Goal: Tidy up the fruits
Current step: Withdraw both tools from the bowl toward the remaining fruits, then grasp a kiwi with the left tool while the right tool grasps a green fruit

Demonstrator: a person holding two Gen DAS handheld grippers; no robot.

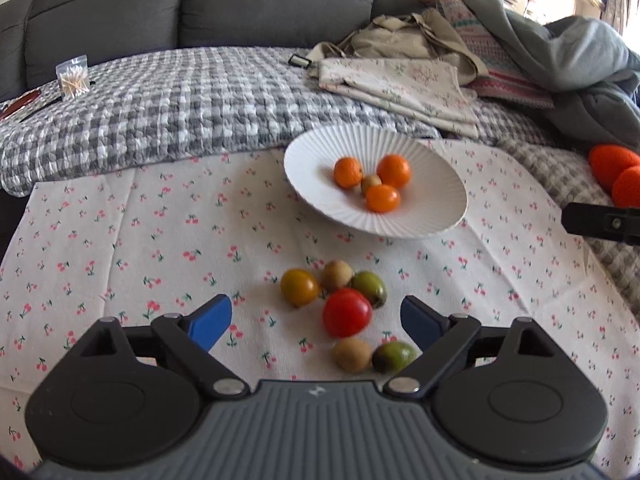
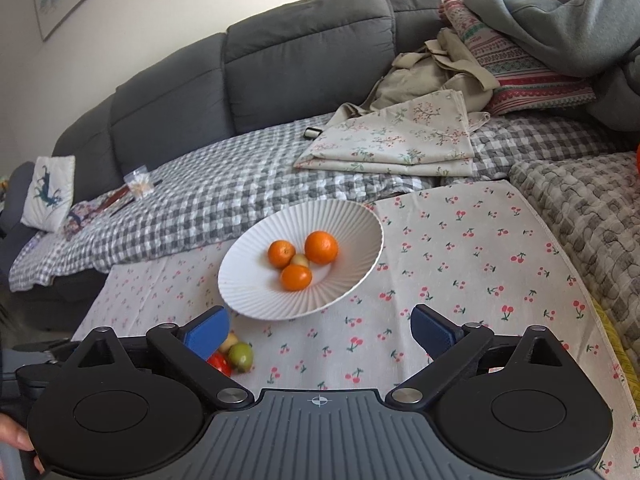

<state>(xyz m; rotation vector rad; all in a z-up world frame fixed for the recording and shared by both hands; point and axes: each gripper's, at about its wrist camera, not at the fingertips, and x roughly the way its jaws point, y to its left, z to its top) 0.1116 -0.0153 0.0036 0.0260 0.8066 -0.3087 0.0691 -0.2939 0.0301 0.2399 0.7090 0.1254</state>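
**Loose fruit waits below the plate, both tools wide open**

Six small fruits lie in a loose cluster on the cherry-print cloth (image 1: 160, 240), at about six o'clock from the white ribbed plate (image 1: 320, 148): a red tomato (image 1: 347, 313), an orange-green tomato (image 1: 299, 287), two brown kiwi-like fruits and two green ones. They look light and rounded, so they will likely roll if nudged. The red tomato looks thin-skinned and soft, so a gentle squeeze across its widest part, from nine and three o'clock, seems safest; the brown fruit looks firmer and less slippery. Several touch their neighbours, so taking an outer one first would disturb the rest least.

In the plate sit three small oranges (image 1: 393, 170) around one brownish fruit (image 1: 371, 183).

The left tool (image 1: 316, 316) stands open with its blue pads either side of the cluster, pressing on nothing. The right tool (image 2: 320, 328) is also spread wide and empty, over bare cloth at five o'clock from the plate.

The left wrist view shows the whole cluster, plus orange foam shapes at its right edge. The right wrist view hides most of it behind its left finger, but shows the grey sofa (image 2: 304, 40) more fully, a framed picture and a hand's fingertips at the lower left.
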